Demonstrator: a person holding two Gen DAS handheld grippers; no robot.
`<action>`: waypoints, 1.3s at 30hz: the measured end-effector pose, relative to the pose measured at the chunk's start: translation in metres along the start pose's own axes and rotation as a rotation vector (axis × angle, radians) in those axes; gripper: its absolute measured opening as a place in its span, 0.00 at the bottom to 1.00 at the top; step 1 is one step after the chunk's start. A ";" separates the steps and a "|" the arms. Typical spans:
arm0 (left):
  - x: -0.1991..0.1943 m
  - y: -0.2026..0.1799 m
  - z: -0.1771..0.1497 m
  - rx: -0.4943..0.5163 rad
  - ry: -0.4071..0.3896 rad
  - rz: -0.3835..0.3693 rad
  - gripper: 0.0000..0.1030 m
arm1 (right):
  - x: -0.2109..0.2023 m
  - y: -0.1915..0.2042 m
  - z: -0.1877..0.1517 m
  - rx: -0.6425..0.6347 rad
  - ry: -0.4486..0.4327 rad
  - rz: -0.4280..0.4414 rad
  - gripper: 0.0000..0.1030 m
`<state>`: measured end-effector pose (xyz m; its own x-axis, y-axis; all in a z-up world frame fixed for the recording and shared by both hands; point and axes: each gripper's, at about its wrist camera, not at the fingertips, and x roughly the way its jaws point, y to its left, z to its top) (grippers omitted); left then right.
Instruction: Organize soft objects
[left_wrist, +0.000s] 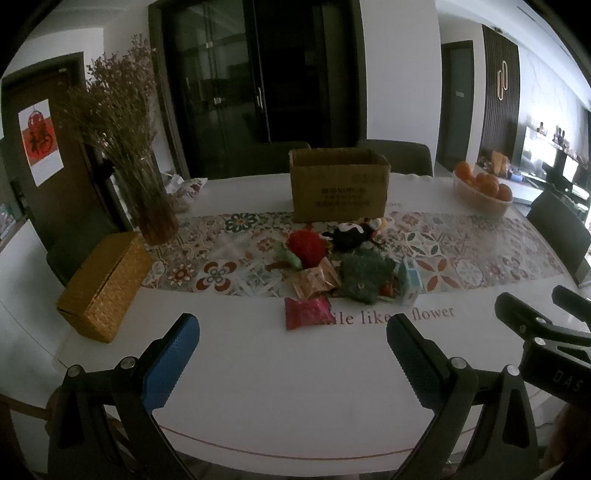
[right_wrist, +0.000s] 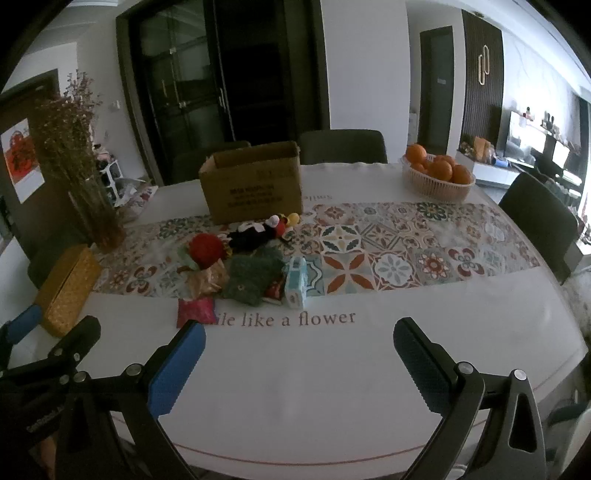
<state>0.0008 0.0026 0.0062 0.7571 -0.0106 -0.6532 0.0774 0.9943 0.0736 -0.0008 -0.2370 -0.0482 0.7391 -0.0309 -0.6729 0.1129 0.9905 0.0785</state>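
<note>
Left wrist view: the left gripper (left_wrist: 291, 354) stands released at the bottom of the frame, nothing between its blue ribbed pads. At centre lies the pile of soft objects: a fuzzy red pompom (left_wrist: 306, 245), a knitted green cloth (left_wrist: 364, 275) and a crinkly pink packet (left_wrist: 306, 312), below the open brown cardboard box (left_wrist: 339, 184).

Right wrist view: the right gripper (right_wrist: 299, 360) is likewise released and empty. Probably best to take the packet (right_wrist: 195, 310) first, pinching gently across its flat middle.

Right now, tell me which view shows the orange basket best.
The right wrist view: the basket sits nearer the middle of the picture, whole, with its weave and oranges distinct. The left wrist view pushes it toward the right edge, smaller and more distorted.
</note>
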 end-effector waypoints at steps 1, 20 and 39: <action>0.000 0.000 -0.001 0.001 0.001 -0.001 1.00 | 0.002 0.000 -0.002 0.001 0.000 -0.001 1.00; 0.005 -0.002 -0.002 -0.001 0.016 -0.001 1.00 | 0.011 0.003 -0.005 0.003 0.007 0.004 1.00; 0.018 0.000 0.001 0.000 0.042 -0.003 1.00 | 0.019 0.005 -0.002 0.001 0.023 0.007 1.00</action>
<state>0.0148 0.0028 -0.0045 0.7293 -0.0087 -0.6842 0.0794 0.9942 0.0720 0.0122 -0.2321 -0.0616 0.7246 -0.0208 -0.6888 0.1082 0.9906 0.0838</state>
